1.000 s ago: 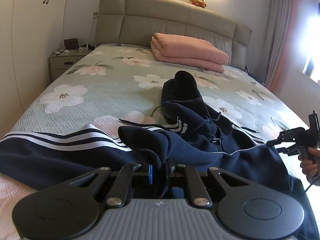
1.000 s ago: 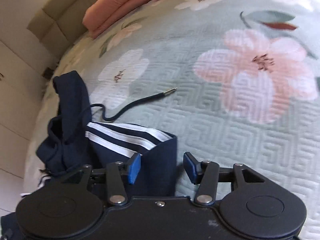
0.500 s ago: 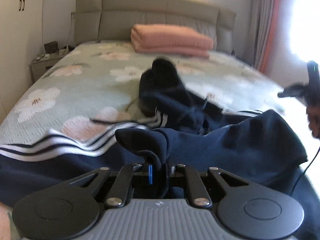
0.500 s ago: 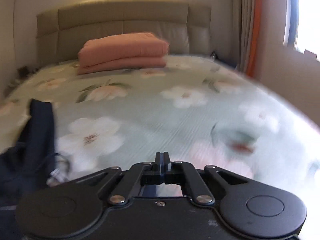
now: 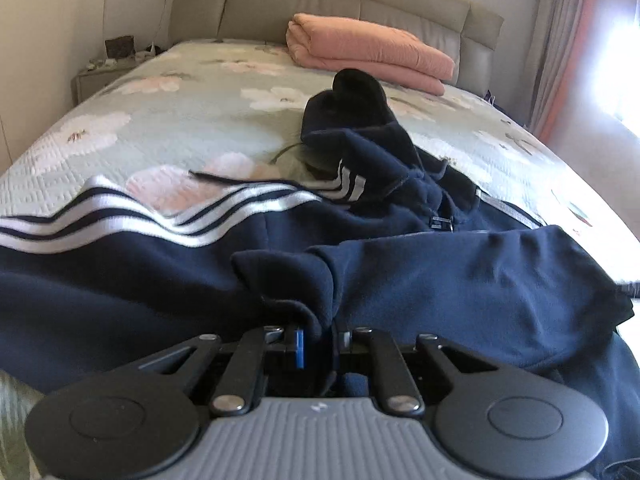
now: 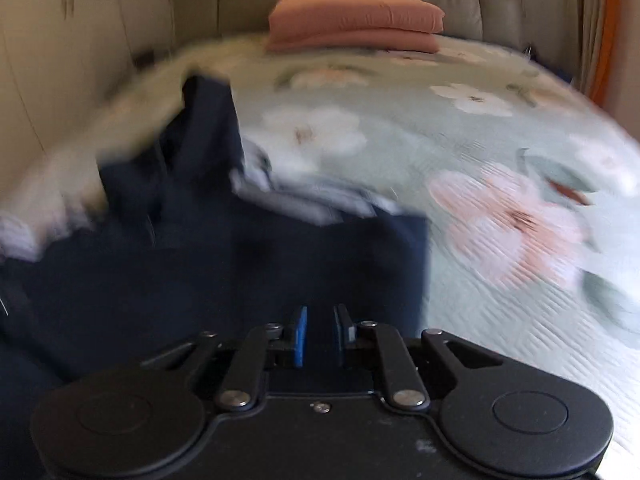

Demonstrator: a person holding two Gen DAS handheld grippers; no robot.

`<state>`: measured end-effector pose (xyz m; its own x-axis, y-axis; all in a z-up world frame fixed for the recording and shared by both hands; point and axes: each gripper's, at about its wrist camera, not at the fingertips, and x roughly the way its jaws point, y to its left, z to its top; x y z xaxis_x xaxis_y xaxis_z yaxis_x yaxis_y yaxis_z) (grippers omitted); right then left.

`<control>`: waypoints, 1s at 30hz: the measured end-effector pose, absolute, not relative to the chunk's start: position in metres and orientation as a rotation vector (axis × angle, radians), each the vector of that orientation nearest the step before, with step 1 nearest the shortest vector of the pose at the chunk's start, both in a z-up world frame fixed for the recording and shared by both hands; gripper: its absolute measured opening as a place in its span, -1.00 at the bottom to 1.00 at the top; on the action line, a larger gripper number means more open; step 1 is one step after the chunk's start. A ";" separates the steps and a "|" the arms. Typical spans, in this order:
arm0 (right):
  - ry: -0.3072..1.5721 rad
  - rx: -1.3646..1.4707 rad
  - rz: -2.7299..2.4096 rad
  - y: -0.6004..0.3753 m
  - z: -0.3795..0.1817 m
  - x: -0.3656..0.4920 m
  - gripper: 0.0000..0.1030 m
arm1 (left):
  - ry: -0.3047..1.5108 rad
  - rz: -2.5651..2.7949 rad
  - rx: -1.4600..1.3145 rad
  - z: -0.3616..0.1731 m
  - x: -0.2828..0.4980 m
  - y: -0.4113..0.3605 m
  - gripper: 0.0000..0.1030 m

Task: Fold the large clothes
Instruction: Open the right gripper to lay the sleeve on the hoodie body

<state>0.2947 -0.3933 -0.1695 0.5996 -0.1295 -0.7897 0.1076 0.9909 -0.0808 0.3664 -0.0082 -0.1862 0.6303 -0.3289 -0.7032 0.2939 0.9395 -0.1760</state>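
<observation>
A navy hoodie with white stripes (image 5: 440, 280) lies spread across the foot of the bed, its hood bunched up toward the middle. My left gripper (image 5: 318, 344) is shut on a fold of the hoodie's navy fabric. In the blurred right wrist view the hoodie (image 6: 200, 264) lies below and ahead of my right gripper (image 6: 321, 334). Its blue pads stand a small gap apart, with navy cloth seen between and under them. I cannot tell whether they hold it.
The bed has a pale green floral quilt (image 5: 200, 120) and a padded headboard (image 5: 320, 12). A folded pink blanket (image 5: 368, 52) lies near the headboard, also in the right wrist view (image 6: 356, 20). A nightstand (image 5: 104, 76) stands at the left. Curtains (image 5: 560, 40) hang at the right.
My right gripper was open, then shut and raised, and now is low over the hoodie with pads slightly apart. The left gripper stays shut on the fabric as the hoodie spreads flatter.
</observation>
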 end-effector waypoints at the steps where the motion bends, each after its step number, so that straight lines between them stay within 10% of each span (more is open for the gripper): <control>1: 0.955 -0.064 -0.159 -0.395 -0.186 0.286 -0.84 | 0.825 -0.359 -0.051 -0.190 0.368 -0.006 -0.73; 11: 0.827 -0.030 -0.150 -0.367 -0.140 0.272 -0.72 | 0.743 -0.406 -0.154 -0.163 0.386 0.015 -0.71; 18: 1.013 -0.040 -0.159 -0.342 -0.171 0.294 -0.38 | 0.867 -0.347 -0.176 -0.179 0.377 0.052 -0.10; 30: 0.991 -0.017 -0.120 -0.320 -0.154 0.267 -0.18 | 0.838 -0.078 -0.246 -0.173 0.358 0.109 -0.07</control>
<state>0.2666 -0.3201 -0.1541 0.5415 -0.1089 -0.8336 0.0936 0.9932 -0.0690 0.3582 0.1093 -0.1726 0.6682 -0.1653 -0.7253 -0.0279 0.9687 -0.2466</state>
